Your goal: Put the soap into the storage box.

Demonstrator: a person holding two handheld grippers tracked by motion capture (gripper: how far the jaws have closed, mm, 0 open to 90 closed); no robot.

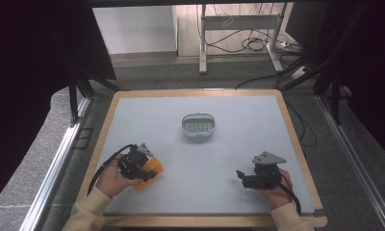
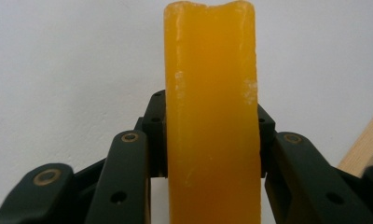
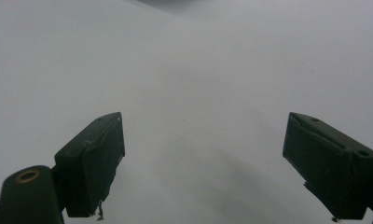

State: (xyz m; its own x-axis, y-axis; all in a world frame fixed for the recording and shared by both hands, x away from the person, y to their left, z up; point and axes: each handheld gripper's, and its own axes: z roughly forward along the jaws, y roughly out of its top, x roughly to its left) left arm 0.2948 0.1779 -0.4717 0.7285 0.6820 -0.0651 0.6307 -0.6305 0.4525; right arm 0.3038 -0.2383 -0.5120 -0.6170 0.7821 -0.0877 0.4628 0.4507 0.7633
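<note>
The left gripper (image 2: 212, 140) clamps an orange bar (image 2: 211, 116), probably soap, near the basket (image 1: 198, 126); carrying it there seems next, while the right gripper (image 3: 217, 163) gapes wide.

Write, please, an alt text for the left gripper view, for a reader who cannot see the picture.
An orange block with a waxy, slightly scuffed surface stands upright between the two black jaws of the left tongs, which are closed on its sides. Behind it lies the pale grey table surface, with a strip of wooden edge at the lower right.
</note>
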